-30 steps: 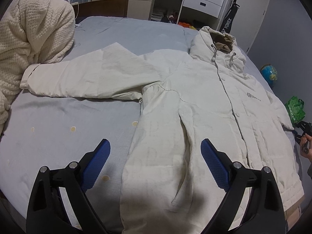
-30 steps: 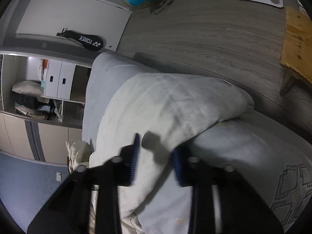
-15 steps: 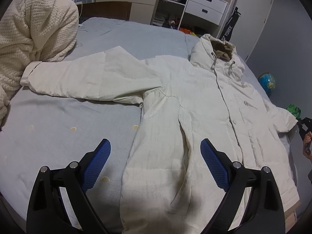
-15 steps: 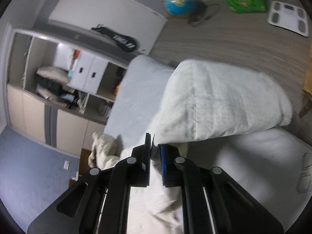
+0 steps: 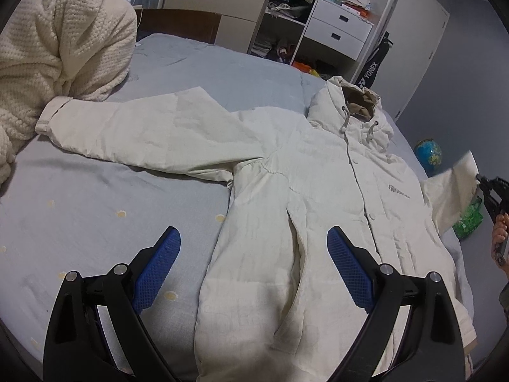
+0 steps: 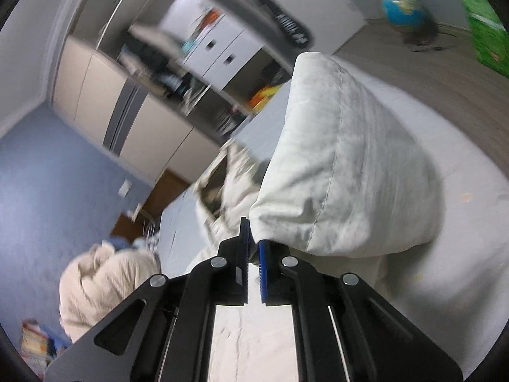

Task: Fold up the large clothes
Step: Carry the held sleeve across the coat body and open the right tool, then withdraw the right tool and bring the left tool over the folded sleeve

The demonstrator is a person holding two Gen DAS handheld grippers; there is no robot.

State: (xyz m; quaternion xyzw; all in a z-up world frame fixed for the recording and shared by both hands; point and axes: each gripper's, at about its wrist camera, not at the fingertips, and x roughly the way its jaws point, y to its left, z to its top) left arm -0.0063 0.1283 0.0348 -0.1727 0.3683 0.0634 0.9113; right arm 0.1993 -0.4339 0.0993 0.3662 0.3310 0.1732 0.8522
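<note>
jacket [image 5: 286, 197] lies spread on the bed [image 5: 95, 197] ahead of my left tongs [image 5: 253, 256], which gape empty. my right tongs [image 6: 253, 238], lately apart, now pinch its sleeve [image 6: 346, 165], lifted off the edge, ready to fold inward.

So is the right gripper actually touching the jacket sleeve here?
Touching. The right wrist view shows the right gripper with its jaws closed on the sleeve cuff edge, and the sleeve lifted off the bed.
</note>
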